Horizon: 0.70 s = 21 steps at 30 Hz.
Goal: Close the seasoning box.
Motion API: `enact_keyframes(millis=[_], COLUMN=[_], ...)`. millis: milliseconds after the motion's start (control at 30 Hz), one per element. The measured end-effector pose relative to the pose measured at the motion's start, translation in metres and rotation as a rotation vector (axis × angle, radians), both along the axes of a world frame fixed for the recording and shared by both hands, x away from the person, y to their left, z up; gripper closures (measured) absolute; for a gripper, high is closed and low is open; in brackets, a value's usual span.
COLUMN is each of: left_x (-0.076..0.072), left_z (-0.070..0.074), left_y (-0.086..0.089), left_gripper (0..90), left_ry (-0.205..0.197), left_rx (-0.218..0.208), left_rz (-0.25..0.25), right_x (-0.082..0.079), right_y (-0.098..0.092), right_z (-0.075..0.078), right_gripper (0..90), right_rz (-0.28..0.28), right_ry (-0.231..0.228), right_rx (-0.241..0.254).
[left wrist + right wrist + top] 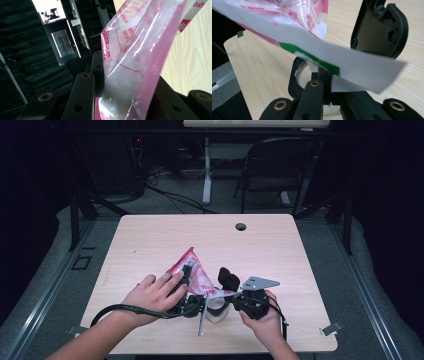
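Item 1: pink-and-clear plastic bag [192,272], lying tilted near the front-middle of the wooden table [280,245], printed w/ red text, holding a whitish filling (seen in left gripper view [130,72]). Its sealed strip edge w/ a green mark is stretching across the right gripper view [332,62].

Item 2: left gripper [186,279], sitting under the person's left hand [152,295]. Jaws are clamping the bag's body from both sides; pads are pressing on the film in the left gripper view.

Item 3: right gripper [235,292], being held by the right hand [260,317], grey three-cornered plate on top. Jaws are clenched tight on the bag's white strip edge, pinching it right at the tips in the right gripper view.

Item 4: clear jar [217,310], standing on the table just below the bag, betw. the two grippers; its open rim is showing behind the right gripper's jaws [302,72].

Item 5: black rounded piece [228,279], sitting just beside the right gripper; in the right gripper view it's blocking the upper right [379,27].

Surroundings: cable hole [241,226] at the table's far edge; folding chair [272,165] and desk leg [206,170] standing beyond, well apart. Lit monitor [50,11] glowing in the dark bkgd of the left gripper view.

In the way: bag film is covering most of the left gripper view; strip is crossing the right gripper view over the jar.
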<state>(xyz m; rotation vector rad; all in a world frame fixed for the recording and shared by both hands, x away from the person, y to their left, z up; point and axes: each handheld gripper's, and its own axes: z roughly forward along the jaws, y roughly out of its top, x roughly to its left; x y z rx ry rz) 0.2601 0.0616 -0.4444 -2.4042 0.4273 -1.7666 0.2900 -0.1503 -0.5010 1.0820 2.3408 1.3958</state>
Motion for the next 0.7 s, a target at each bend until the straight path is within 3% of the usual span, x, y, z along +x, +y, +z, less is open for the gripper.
enact_keyframes(millis=[700], left_x=[-0.0017], left_z=[0.0], left_y=[-0.0009], left_gripper=[72.9], left_ry=[-0.002], left_rx=[0.01], left_rz=[-0.008], right_x=[0.001], right_y=[-0.0001], right_z=[-0.0017], right_gripper=[90.0], right_rz=[-0.002], right_ry=[0.009], right_rx=[-0.006])
